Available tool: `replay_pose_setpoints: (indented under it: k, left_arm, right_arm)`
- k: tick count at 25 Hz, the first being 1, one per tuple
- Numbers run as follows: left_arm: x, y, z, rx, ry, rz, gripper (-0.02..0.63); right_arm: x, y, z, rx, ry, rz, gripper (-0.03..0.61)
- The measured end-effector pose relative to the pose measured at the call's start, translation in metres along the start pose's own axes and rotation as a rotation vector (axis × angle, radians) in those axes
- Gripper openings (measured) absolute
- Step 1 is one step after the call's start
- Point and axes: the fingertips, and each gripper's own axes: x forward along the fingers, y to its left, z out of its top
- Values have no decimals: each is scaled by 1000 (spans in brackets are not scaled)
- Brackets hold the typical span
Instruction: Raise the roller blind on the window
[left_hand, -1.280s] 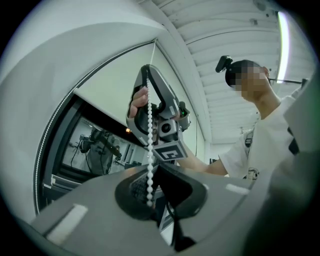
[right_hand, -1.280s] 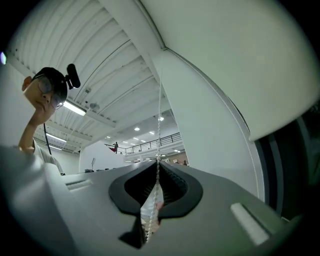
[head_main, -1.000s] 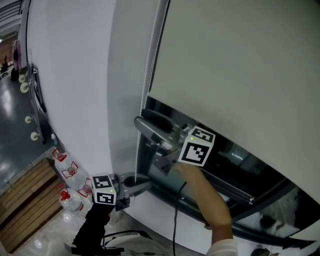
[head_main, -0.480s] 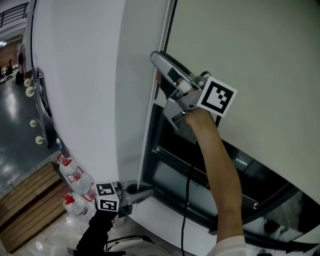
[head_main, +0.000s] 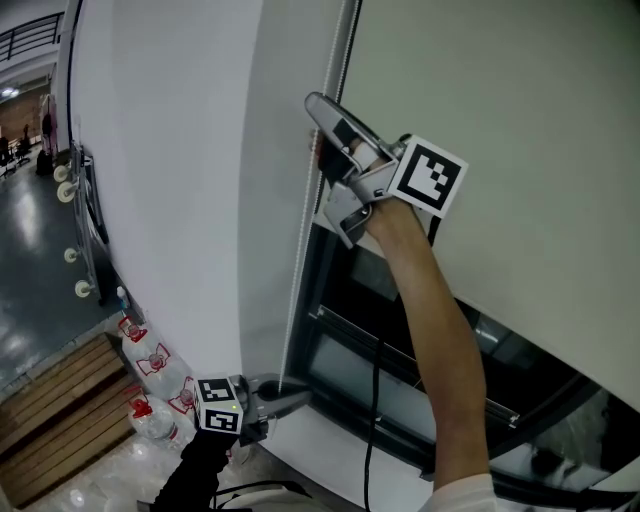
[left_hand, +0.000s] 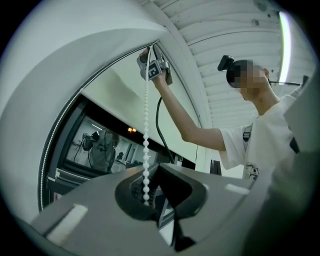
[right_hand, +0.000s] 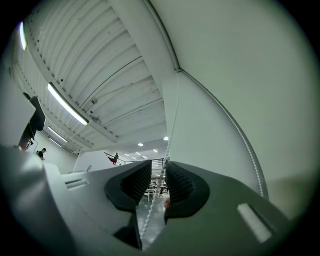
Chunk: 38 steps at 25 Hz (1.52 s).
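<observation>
Having climbed the bead chain (head_main: 300, 250), the right tongs (head_main: 318, 130) have been closing around it, not yet pinching, while the left tongs (head_main: 290, 392) clamp it low, apparently readying a pull.

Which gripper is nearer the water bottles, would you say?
Left. The left gripper holds the bead chain low, beside the bottles; the right gripper, jaws just closing around the chain, is high up.

Down to your left, the glossy floor (head_main: 30, 260) carries a slatted wooden pallet (head_main: 55, 415), with plastic bottles (head_main: 150, 362) standing beside it.
</observation>
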Motion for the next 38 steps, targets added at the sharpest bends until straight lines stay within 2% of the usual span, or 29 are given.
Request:
replay_pose_setpoints:
  k: [2,4,9,16,24,32,38]
  left_arm:
    - [-1,0,-3,0,-2,-1,-2]
    - [-3,1,-6,-1,-3,-1,-2]
    - [-7,3,-6,-14,-1,-3,-2]
    - [-5,7,6,-25,-9,1,-2]
    - [7,3,3,-5,3,-20,-2]
    - [16,-3,11,5,-3,-49,-2]
    - [18,-5,13,9,-6,-50,-2]
  right_arm:
    - [-2,0,2,1,-16,-6,69]
    - [-4,0,4,4,-31,-11,18]
    - [-5,2,4,33,-44,4,14]
    - [-9,14,1,0,-13,10,12]
    - [-57,28,-68,37,31,-24,12]
    - [-91,41,-141,63,123,-52,12]
    - [-113,48,-179,96,164,-74,12]
